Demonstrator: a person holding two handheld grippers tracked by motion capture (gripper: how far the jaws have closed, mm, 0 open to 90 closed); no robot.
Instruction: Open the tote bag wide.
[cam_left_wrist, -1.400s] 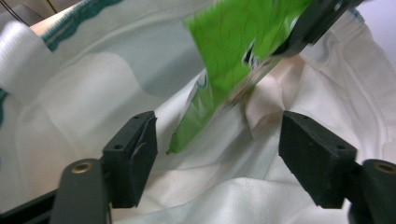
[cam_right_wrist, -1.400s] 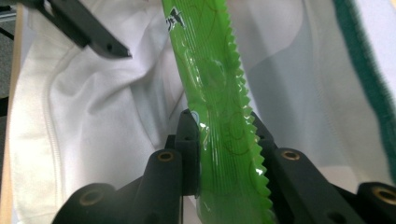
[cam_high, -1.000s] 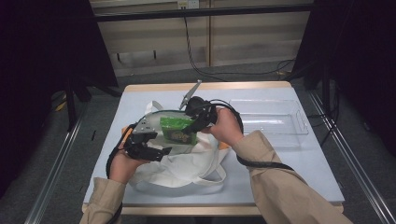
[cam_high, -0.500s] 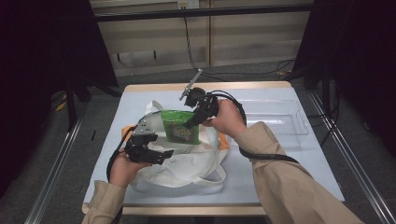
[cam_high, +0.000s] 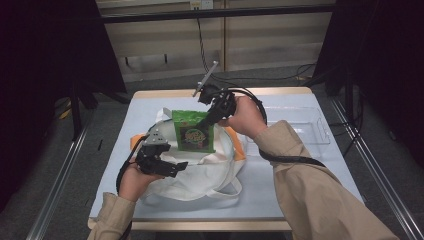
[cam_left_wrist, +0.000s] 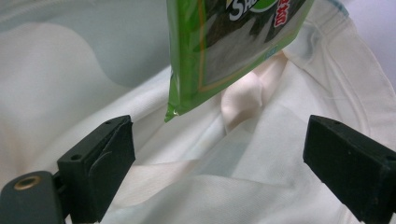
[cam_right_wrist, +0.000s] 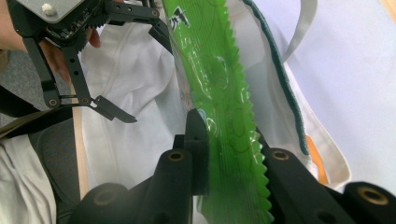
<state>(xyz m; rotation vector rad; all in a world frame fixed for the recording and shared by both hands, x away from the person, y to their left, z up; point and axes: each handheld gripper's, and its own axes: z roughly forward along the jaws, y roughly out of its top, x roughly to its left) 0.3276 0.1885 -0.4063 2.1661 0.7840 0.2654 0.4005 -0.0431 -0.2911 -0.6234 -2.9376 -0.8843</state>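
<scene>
A green snack packet (cam_high: 194, 132) hangs upright over a white cloth tote bag (cam_high: 200, 172) on the table. My right gripper (cam_high: 209, 119) is shut on the packet's serrated top edge (cam_right_wrist: 224, 140). The packet's lower corner (cam_left_wrist: 224, 51) dangles above the bag's folds (cam_left_wrist: 261, 158). My left gripper (cam_high: 167, 167) rests at the bag's left side, its jaws wide open with only cloth between them. In the right gripper view the left gripper (cam_right_wrist: 93, 56) appears beyond the packet, beside the bag's open mouth.
A clear plastic tray (cam_high: 300, 127) lies on the pale blue table cover (cam_high: 300, 185) to the right of the bag. An orange object (cam_high: 240, 147) pokes out under the bag's right edge. Metal rails run along both table sides.
My right gripper has lifted the green packet up out of the bag and away from me. The left gripper has stayed at the bag's left side.
</scene>
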